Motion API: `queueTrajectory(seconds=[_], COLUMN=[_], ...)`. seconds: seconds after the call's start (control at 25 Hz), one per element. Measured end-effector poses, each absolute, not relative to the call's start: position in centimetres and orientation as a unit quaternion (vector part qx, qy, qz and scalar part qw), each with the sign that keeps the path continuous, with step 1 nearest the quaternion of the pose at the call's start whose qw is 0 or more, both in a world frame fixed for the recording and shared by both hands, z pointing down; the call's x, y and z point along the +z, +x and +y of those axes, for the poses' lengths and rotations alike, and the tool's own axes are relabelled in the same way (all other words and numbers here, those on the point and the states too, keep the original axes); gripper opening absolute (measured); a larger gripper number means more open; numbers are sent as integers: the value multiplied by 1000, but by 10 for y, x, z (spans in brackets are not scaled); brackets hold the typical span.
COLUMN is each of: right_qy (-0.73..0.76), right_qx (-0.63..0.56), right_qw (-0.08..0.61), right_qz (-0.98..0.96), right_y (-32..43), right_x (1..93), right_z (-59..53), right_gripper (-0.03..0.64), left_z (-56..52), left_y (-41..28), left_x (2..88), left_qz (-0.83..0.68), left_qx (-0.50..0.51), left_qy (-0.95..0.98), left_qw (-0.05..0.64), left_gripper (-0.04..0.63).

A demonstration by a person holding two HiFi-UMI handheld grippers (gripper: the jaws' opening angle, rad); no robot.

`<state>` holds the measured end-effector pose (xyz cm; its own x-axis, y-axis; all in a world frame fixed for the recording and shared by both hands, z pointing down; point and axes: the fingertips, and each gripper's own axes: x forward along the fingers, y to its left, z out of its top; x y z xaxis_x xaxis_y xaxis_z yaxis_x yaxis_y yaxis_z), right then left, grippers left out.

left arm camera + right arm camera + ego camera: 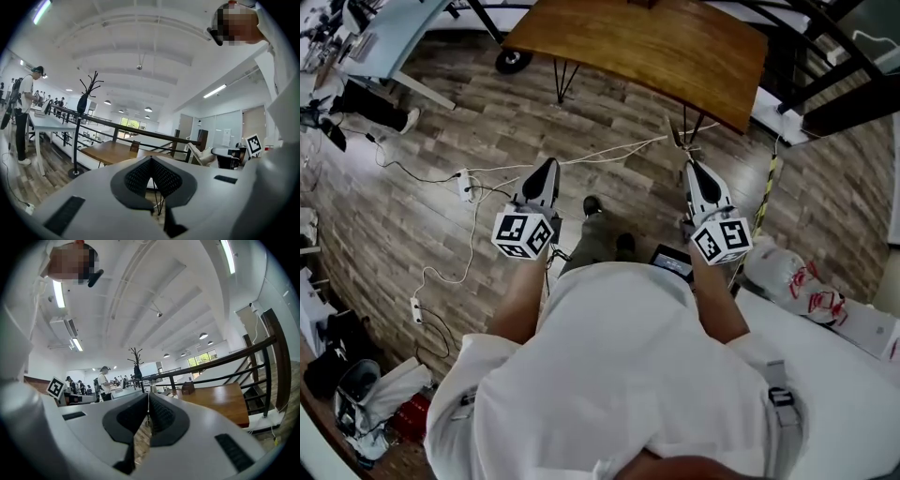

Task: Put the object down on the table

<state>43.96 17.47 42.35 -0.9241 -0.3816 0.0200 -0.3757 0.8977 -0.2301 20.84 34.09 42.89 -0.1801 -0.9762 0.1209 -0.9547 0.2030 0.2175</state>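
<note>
Head view: plank floor [487,131] filling most of the frame. Across the top, a brown wooden table [647,47] on thin dark legs. Along the bottom, a white shirt [628,375] on the person holding both tools, bare forearms reaching forward. At lower right, the edge of a white table [867,323], with a crumpled white bag [792,278] printed in red lying on it.

Held side by side above the floor and well apart: left gripper [547,166] and right gripper [691,169], both pointing toward the wooden table. Behind each, a marker cube, left [525,234] and right [721,240]. Between the two tools, down on the floor, a pair of dark shoes [592,204].

Trailing over the planks, pale cables [600,155] running to a small white power strip [466,185].

Left gripper view: jaws pressed together, the ribbed pads [161,176] meeting in a line, nothing pinched. Beyond them, the wooden table and a dark railing [131,129].

Right gripper view: jaws likewise pressed together, pads [161,413] touching, nothing pinched.

Cannot tell which thing is the task's object or where it lies; not in either gripper.
</note>
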Motion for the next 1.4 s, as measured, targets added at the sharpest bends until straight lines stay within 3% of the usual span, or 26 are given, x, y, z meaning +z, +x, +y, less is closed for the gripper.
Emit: queueTrajectory(seconds=[0.28, 0.84, 1.4], right_qy=[-178, -148, -153], right_qx=[-103, -152, -191], right_qw=[-7, -2, 15], right_qz=[979, 977, 969], right_y=[395, 190, 100], right_x=[425, 408, 405], right_z=[153, 84, -5], right_gripper=[28, 28, 28], left_z=[332, 279, 196], left_y=[158, -7, -113], left_x=[451, 471, 442], left_qz=[-779, -768, -774], left_qx=[-68, -96, -102], left_qy=[608, 612, 610], left_qw=[135, 163, 133], left_gripper=[14, 14, 13])
